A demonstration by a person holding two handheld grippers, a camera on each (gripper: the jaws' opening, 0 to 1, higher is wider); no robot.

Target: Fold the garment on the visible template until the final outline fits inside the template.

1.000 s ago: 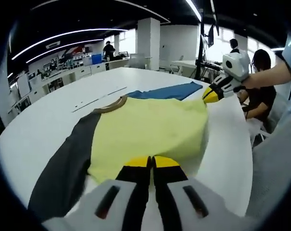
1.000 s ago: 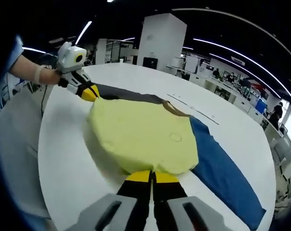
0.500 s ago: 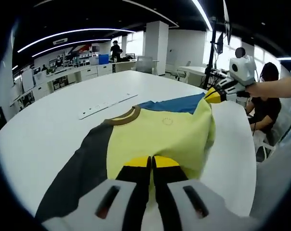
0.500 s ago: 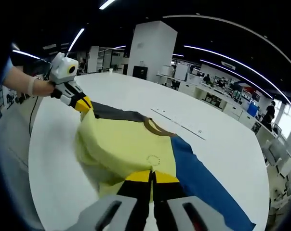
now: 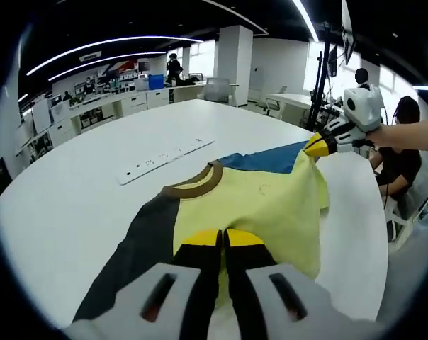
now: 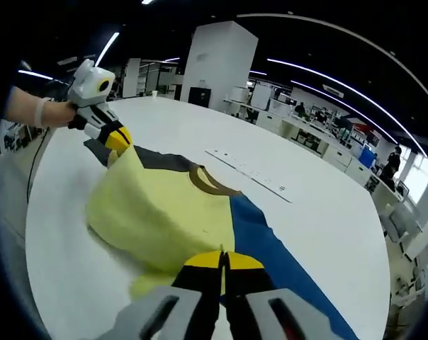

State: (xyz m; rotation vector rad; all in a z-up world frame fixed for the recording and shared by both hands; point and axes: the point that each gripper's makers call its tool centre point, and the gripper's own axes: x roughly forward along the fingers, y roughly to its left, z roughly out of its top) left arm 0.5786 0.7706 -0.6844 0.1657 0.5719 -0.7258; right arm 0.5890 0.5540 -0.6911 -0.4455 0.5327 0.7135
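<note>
White and broad, the round counter (image 5: 72, 205) carries the garment (image 5: 263, 212) under long ceiling light strips in an open office. In the left gripper view, the left gripper (image 5: 223, 241) has its yellow-tipped fingers (image 5: 200, 239) pressed together on the near hem of the garment's yellow body, with the cloth pinched between them. In the right gripper view, the right gripper (image 6: 223, 260) is likewise clamped on the yellow hem, fingers (image 6: 246, 263) closed with no gap.

Each gripper shows in the other's view, held by a hand: the right one at the far corner of the yellow panel (image 5: 319, 144), the left one at the other hem corner (image 6: 115, 137). Between them the yellow hem is lifted off the counter and sags in a loose fold. Beyond the fold the garment lies flat: a brown collar (image 5: 194, 184), a dark grey sleeve (image 5: 132, 262) on one side and a blue sleeve (image 6: 285, 262) on the other.

Past the collar a long pale strip (image 5: 164, 157) lies on the counter, apart from the garment. Farther out stand a white square pillar (image 6: 217, 64), rows of desks (image 5: 122, 103) with monitors, and a seated person (image 5: 402, 152) beside the counter edge.
</note>
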